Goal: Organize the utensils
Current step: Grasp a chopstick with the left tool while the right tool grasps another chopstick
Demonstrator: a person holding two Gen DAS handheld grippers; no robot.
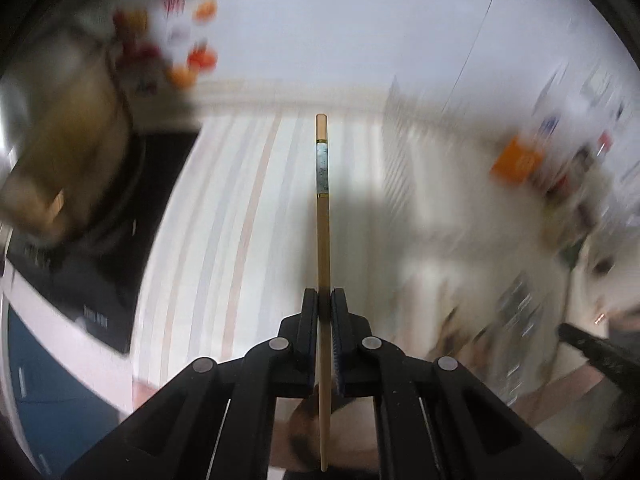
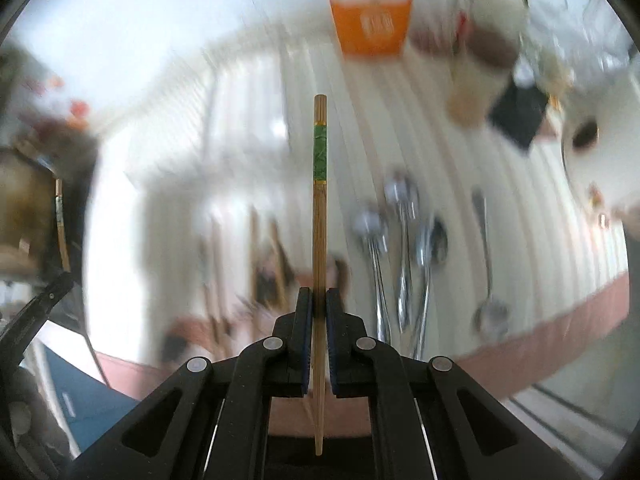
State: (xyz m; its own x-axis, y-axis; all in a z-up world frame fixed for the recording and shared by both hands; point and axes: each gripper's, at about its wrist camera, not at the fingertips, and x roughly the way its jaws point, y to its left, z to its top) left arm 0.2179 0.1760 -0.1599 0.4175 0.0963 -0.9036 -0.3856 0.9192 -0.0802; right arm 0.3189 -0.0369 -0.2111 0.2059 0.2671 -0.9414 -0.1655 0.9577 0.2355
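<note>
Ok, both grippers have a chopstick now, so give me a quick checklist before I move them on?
1. Left gripper shut on the chopstick with the pale blue band: ok.
2. Right gripper shut on the chopstick with the green band: ok.
3. Each stick runs straight between the pads, not skewed: ok.
4. Do the two sticks match as a pair: not ok, the bands differ in colour.
5. Spoons on the striped cloth lie apart from the right stick: ok.
6. Place to drop them: cannot tell, both views are blurred.

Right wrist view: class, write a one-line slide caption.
Right gripper clamps a green-banded chopstick above blurred metal spoons on a striped tablecloth.
</note>
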